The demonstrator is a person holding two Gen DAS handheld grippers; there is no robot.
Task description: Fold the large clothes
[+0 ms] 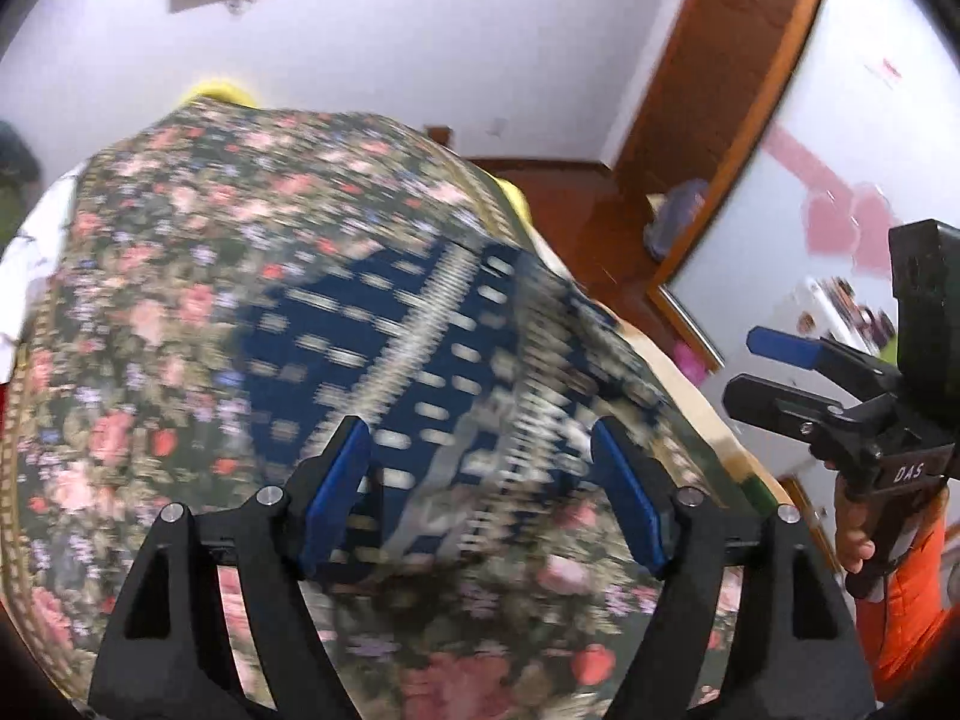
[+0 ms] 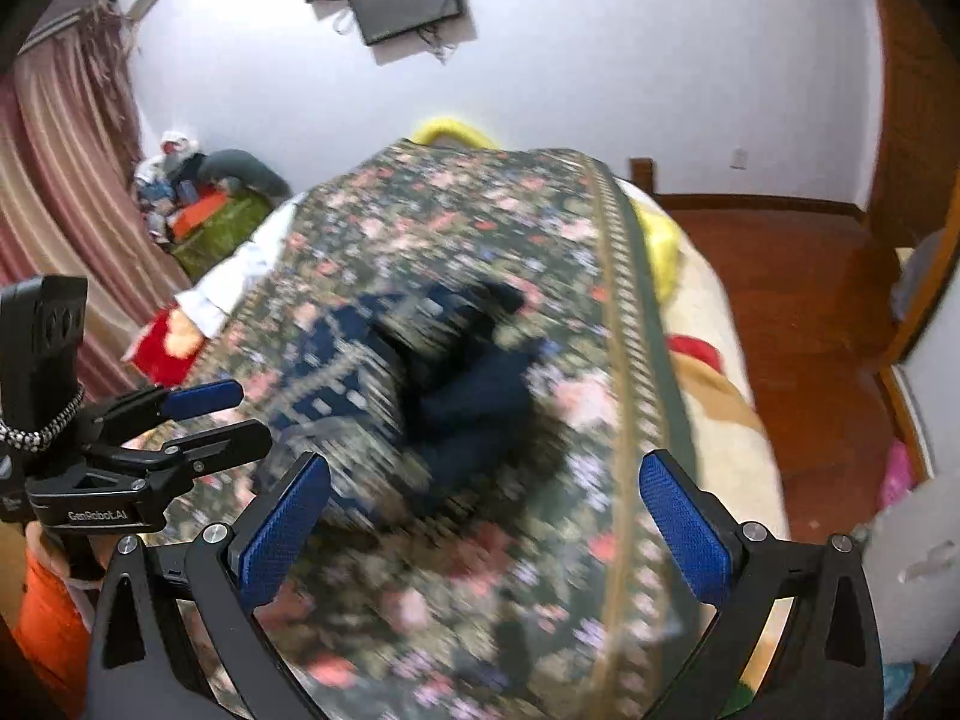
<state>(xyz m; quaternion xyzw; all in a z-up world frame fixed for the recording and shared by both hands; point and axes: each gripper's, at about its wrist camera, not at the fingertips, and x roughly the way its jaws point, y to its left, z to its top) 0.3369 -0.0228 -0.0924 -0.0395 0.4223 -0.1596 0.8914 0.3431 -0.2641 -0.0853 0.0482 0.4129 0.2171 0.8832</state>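
- The left tongs [image 1: 480, 483] are gaping wide, gripping nothing, above the navy patterned garment [image 1: 384, 348].
- The right tongs [image 2: 483, 525] are hanging wide too, empty, over the flowered blanket [image 2: 456, 216].

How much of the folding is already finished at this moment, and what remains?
Done: the navy patterned garment lies partly gathered on the floral bedspread. In hand: nothing; the left gripper and right gripper are both open above it. Left: its dark part looks bunched, so smoothing and further folds probably remain.
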